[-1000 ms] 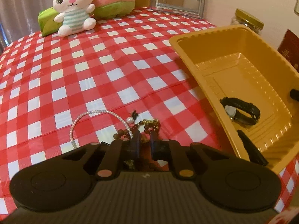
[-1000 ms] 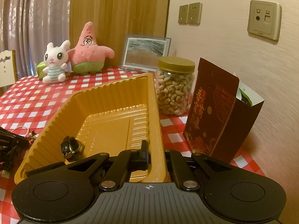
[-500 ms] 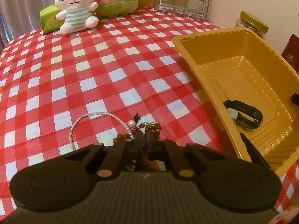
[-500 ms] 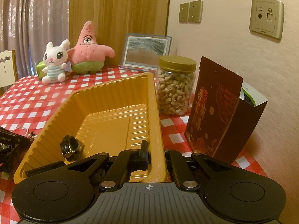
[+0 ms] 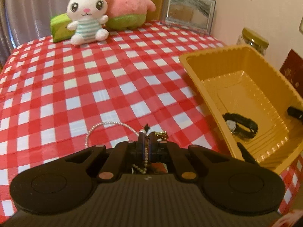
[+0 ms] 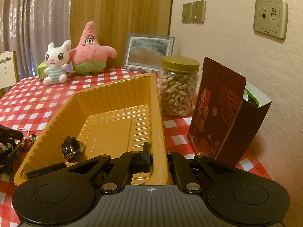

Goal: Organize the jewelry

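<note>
Checked tablecloth (image 5: 117, 87) carries yellow tray (image 5: 191, 71), plush toys (image 5: 85, 17), cashew jar (image 6: 178, 87).

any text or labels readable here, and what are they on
Wall socket plate: a small brand mark along its lower edge, too small to read.
Dark red box: gold characters down its front, too blurred to read.
Nut jar: no label showing.
Yellow tray: no text.
</note>
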A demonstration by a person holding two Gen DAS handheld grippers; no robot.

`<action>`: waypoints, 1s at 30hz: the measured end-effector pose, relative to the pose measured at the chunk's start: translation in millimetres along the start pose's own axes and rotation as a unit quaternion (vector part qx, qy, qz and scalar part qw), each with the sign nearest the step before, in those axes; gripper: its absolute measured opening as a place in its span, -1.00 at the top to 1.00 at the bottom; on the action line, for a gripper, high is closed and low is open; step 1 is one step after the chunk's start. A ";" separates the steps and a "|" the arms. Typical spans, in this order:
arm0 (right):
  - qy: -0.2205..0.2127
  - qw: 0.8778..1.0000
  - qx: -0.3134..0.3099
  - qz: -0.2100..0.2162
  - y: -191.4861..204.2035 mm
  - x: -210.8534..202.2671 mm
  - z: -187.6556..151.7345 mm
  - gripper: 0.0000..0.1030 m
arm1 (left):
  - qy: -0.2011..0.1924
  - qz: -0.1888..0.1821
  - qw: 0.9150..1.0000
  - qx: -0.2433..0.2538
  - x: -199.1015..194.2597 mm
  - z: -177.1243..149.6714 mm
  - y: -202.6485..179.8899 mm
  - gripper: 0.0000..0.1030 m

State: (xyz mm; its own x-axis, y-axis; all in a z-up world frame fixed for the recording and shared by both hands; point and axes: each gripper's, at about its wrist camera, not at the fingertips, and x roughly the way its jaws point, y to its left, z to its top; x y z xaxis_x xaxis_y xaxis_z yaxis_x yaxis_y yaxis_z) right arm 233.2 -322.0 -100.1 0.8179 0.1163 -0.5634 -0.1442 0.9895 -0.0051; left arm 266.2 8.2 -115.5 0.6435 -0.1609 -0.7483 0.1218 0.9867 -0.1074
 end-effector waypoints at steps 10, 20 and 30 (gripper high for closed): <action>0.000 1.000 0.000 0.001 0.7 -0.3 -0.6 0.94 | -0.030 -0.048 0.998 0.009 -28.6 16.2 -24.1 0.94; -0.003 1.000 -0.001 0.002 6.9 -4.2 -2.5 0.94 | -0.025 -0.121 0.991 0.051 -18.9 20.9 -84.8 0.94; -0.003 1.000 0.001 0.004 5.8 -5.1 -2.0 0.94 | -0.013 -0.134 0.990 0.050 -9.6 22.8 -85.7 0.64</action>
State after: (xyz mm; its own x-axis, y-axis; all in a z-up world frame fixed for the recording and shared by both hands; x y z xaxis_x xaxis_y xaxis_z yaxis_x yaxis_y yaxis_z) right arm 227.1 -317.1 -98.9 0.8199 0.1250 -0.5587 -0.1504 0.9886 0.0006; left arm 266.8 -75.3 -84.2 0.5974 -0.4186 -0.6840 0.3645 0.9015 -0.2334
